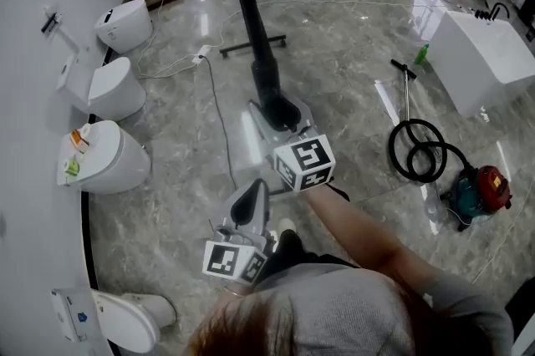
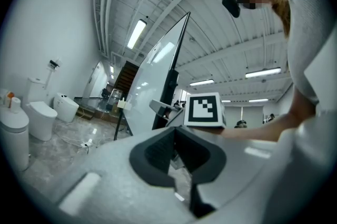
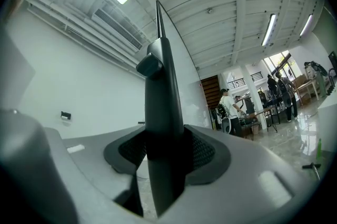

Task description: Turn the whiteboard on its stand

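Observation:
The whiteboard (image 1: 251, 20) shows edge-on in the head view, as a black bar that runs from the top of the picture down to my right gripper (image 1: 280, 116). My right gripper (image 3: 164, 149) is shut on the board's black frame (image 3: 163, 102), which fills the gap between its pads. The white board surface (image 2: 152, 86) stands tilted beyond my left gripper (image 2: 176, 136). That left gripper (image 1: 251, 200) is nearer to me, below the right one, and clear of the board. Its tips meet with nothing between them.
Several white toilets (image 1: 104, 87) line the left wall. The stand's foot bar (image 1: 251, 45) and a white cable (image 1: 213, 95) lie on the grey marble floor. A vacuum cleaner (image 1: 476, 189) with a coiled hose (image 1: 418, 150) and a white tub (image 1: 481, 58) are at the right.

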